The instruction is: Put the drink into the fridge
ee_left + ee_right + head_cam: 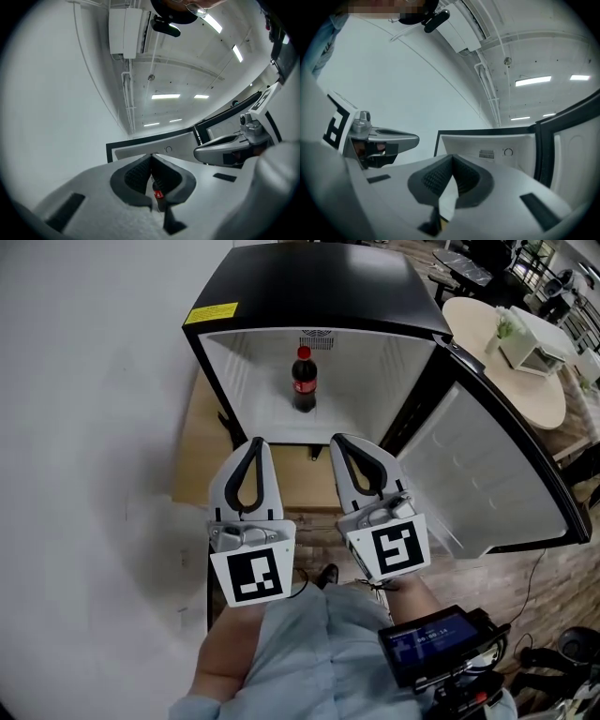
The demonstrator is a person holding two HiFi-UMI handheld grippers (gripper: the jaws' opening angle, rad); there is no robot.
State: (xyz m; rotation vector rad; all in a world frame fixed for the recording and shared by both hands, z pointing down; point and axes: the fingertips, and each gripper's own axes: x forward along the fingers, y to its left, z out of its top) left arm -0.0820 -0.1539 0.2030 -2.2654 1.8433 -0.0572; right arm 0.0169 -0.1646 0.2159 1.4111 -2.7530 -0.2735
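Cola bottle (pixel 304 381) stands inside the open fridge (pixel 309 277); both tongs are pressed together and hold nothing.
The bottle is upright near the back wall, well apart from the left gripper (pixel 251 444) and the right gripper (pixel 337 441), which sit side by side in front of the fridge. In the left gripper view only a thin strip of the bottle with its red label peeks through the slit under the closed tips. The person's arms are cut off at the bottom edge.

fridge (pixel 319 282) mouth: open | inside: bottle (pixel 303 381) centre | door (pixel 478 474) right
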